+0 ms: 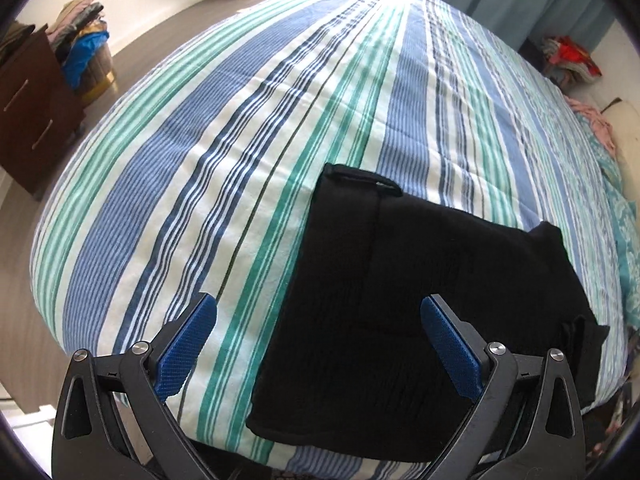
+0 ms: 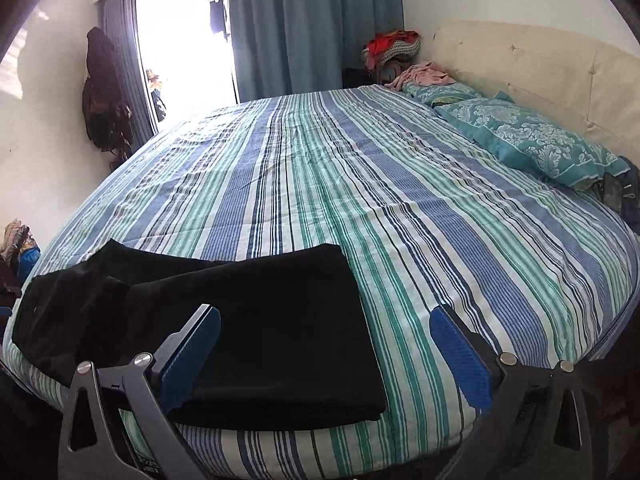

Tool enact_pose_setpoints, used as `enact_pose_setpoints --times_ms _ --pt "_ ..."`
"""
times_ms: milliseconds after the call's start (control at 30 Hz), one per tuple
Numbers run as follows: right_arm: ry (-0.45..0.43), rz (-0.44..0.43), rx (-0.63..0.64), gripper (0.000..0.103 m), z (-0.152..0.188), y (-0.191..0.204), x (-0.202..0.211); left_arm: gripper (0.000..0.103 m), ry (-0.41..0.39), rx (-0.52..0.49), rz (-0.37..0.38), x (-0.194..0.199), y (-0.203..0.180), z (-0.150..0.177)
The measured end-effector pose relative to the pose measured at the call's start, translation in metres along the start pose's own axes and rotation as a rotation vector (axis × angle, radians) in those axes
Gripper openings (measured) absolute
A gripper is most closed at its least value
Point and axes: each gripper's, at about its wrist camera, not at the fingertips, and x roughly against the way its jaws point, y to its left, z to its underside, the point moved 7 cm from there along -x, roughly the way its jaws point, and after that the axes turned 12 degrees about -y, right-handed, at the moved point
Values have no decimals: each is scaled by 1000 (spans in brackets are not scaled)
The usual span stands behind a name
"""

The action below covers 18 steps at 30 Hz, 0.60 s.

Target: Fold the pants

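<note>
The black pants (image 1: 400, 300) lie folded into a compact stack at the near edge of the bed (image 1: 240, 160), on the striped cover. The stack is layered, and in the right wrist view one looser portion (image 2: 80, 296) trails off to the side, not squared with the rest. Placement near the edge likely keeps the garment within reach of someone standing at the bedside.

The left gripper (image 1: 318, 344) hangs above the stack with its jaws spread wide and nothing between them. The right gripper (image 2: 326, 352) is likewise released, its jaws apart, straddling the stack's corner without contact. Both tools empty suggests the fold is nearly complete; the trailing portion may need tucking.

Teal pillows (image 2: 532, 144) rest against the headboard, well apart.
</note>
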Motion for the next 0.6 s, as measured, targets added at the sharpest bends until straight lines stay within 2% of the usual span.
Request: enact_pose_setpoints --times_ms 100,200,333,433,600 --pt "-31 2 -20 103 -7 -12 23 103 113 29 88 -32 -2 21" --pt "-30 34 -29 103 -1 -24 39 103 82 15 101 -32 -5 25" --pt "-24 71 -54 103 1 -35 37 103 104 28 100 -33 -5 24" --pt "20 69 -46 103 8 -34 27 103 126 59 112 -33 -5 24" --pt "5 43 -25 103 7 -26 26 103 155 75 103 -34 -6 25"
